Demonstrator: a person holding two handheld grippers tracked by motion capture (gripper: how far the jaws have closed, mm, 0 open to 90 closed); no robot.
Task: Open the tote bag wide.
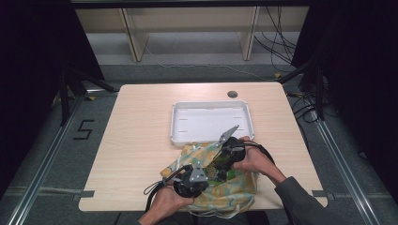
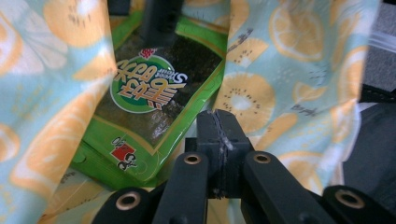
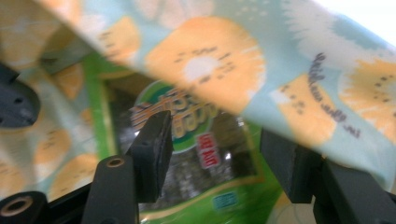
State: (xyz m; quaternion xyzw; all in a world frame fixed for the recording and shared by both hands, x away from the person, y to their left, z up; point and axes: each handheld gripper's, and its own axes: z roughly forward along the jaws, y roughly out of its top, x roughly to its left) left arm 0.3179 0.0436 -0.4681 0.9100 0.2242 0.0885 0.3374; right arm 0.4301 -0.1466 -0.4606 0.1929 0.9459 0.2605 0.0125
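Both grippers, the left gripper (image 1: pixel 199 174) and the right gripper (image 1: pixel 224 149), are showing black bodies, grey three-cornered plates, brass-ringed screw holes and trailing black cables; a grey sleeve (image 1: pixel 300 199) is covering the lower-right forearm.

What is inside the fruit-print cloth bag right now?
Inside the fruit-print cloth bag lies a green seaweed snack packet, label up. The cloth covers the packet's edges and anything beneath it, so I cannot tell whether more is inside.

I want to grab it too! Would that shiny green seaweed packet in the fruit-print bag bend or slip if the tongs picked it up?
The shiny green seaweed packet is thin and flat, so it would probably flex and feel light. Its glossy film looks slippery. The soft fruit-print cloth bag sags around it and may snag it.
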